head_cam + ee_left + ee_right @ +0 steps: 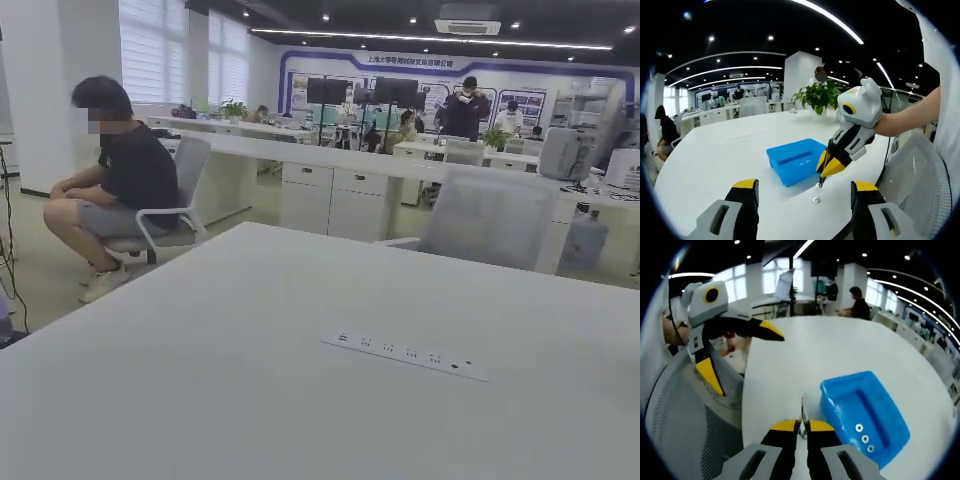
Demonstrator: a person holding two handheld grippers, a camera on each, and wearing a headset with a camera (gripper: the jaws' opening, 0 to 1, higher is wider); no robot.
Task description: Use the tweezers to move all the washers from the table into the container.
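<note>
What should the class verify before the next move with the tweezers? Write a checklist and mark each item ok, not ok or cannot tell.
1. Grip: the right claw is shut on the tweezers: ok.
2. All washers off the table: not ok. One washer lies near the blue container.
3. Container upright and open: ok. It holds three washers.
4. Tweezer tips free of a washer: cannot tell, too small.
5. The left claw out of the way: ok. It is open, holds nothing and is apart from the container.
</note>
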